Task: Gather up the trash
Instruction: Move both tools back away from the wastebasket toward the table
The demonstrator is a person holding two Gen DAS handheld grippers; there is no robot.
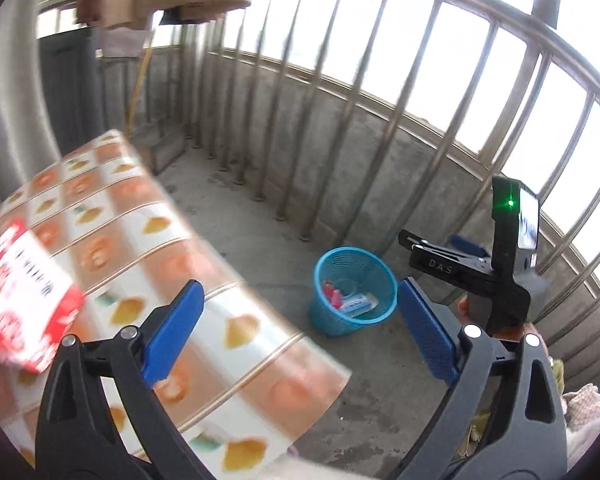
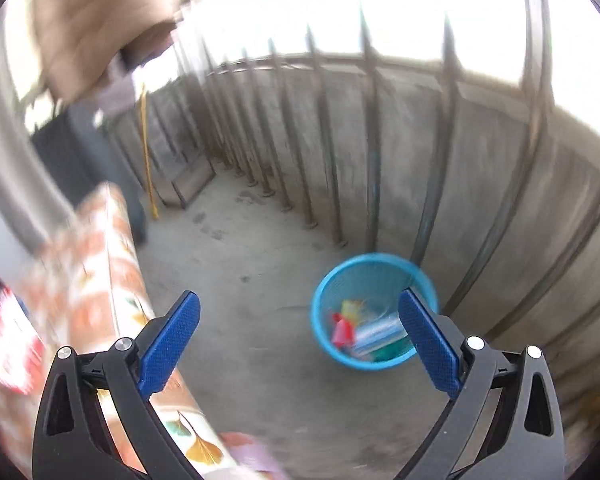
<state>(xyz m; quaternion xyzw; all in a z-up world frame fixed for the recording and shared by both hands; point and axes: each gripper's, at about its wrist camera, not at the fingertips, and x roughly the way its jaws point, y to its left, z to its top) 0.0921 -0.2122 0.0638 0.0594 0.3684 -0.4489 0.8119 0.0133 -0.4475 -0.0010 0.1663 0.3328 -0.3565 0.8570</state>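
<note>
Both claws gape empty; red packet [image 1: 24, 296] lies at the surface's [image 1: 204, 264] left edge, nearer left claw [image 1: 300, 332] than right claw [image 2: 300, 344].

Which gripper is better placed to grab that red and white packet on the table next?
Left. The red and white packet lies on the patterned table just beside the open left gripper. The right gripper, also open and empty, faces the blue wastebasket.

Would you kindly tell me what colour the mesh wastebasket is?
Light blue; the wastebasket shows sharpest in the left wrist view.
</note>
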